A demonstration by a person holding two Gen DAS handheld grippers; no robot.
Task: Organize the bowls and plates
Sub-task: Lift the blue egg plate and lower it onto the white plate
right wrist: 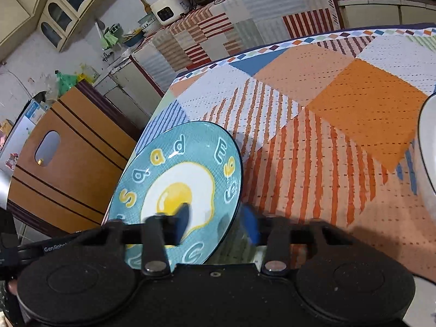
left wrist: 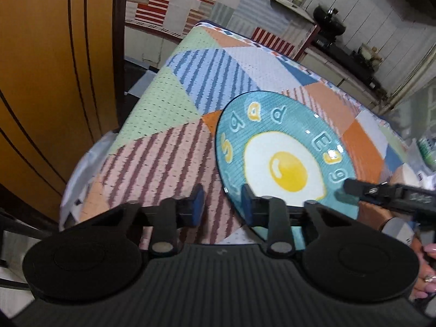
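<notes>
Round teal egg-print ceramic plate (right wrist: 179, 188), on patchwork-cloth table (right wrist: 340, 125).
Right gripper (right wrist: 218, 222) parted, straddling its rim; left gripper (left wrist: 222, 204) parted, empty, at near edge.

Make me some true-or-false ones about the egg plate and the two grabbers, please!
1. The plate has a fried egg painted on it. True.
2. The plate is red. False: it is blue-green with letters around the egg.
3. The right gripper has one finger on each side of the plate's rim. True.
4. The left gripper is squeezed shut. False: it is open, with its gap over the tablecloth just beside the plate.
</notes>
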